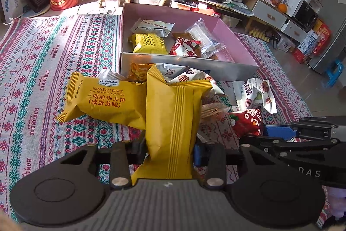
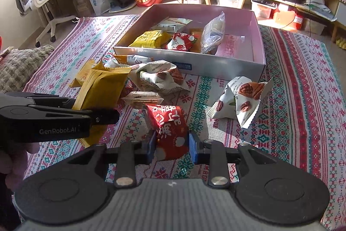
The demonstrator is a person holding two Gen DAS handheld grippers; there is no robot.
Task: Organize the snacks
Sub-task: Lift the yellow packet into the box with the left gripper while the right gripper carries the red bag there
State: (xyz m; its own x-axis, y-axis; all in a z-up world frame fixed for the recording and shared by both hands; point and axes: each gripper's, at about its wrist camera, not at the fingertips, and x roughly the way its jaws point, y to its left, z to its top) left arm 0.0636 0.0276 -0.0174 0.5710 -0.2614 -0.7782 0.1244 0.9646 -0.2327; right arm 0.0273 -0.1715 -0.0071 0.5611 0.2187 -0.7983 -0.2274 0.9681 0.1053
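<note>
Patterned cloth-covered table with pink box: left hand-held gripper clamps a yellow waffle packet; right hand-held gripper clamps a red snack packet.

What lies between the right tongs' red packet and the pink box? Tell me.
In the right wrist view, a clear cracker packet and a pecan packet lie between the red packet and the pink box.
</note>
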